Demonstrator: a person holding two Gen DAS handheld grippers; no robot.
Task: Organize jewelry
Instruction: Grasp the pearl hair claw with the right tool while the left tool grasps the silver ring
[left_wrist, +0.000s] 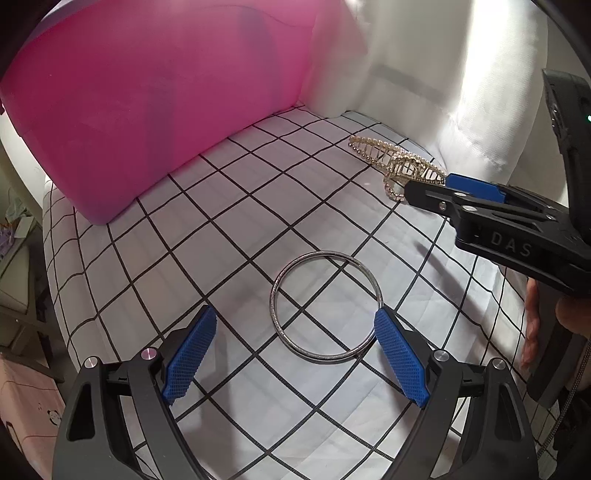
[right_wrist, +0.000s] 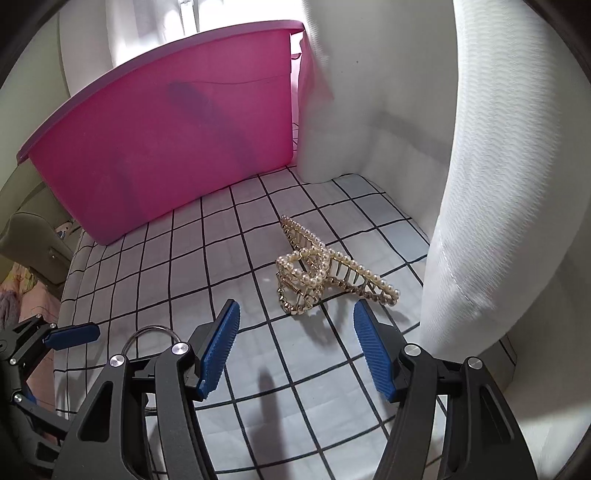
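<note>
Where the gridded white cloth (left_wrist: 229, 236) lies smooth, a thin round metal bangle (left_wrist: 325, 306) rests flat at lower centre, and the left gripper (left_wrist: 295, 354) gapes empty around its near rim. The right gripper (right_wrist: 295, 347), also spread and empty, hovers near a pearl-studded gold claw clip (right_wrist: 325, 269) mid-frame, with a glossy pink tub (right_wrist: 166, 147) at upper left.

Smooth, shiny metal bangle (left_wrist: 325, 306), glossy pearl-beaded gold metal hair claw (right_wrist: 325, 273), matt checked cloth (left_wrist: 221, 221), translucent pink plastic bin (right_wrist: 177, 147), ribbed blue pads (right_wrist: 373, 350), white woven curtain (right_wrist: 498, 184)
</note>
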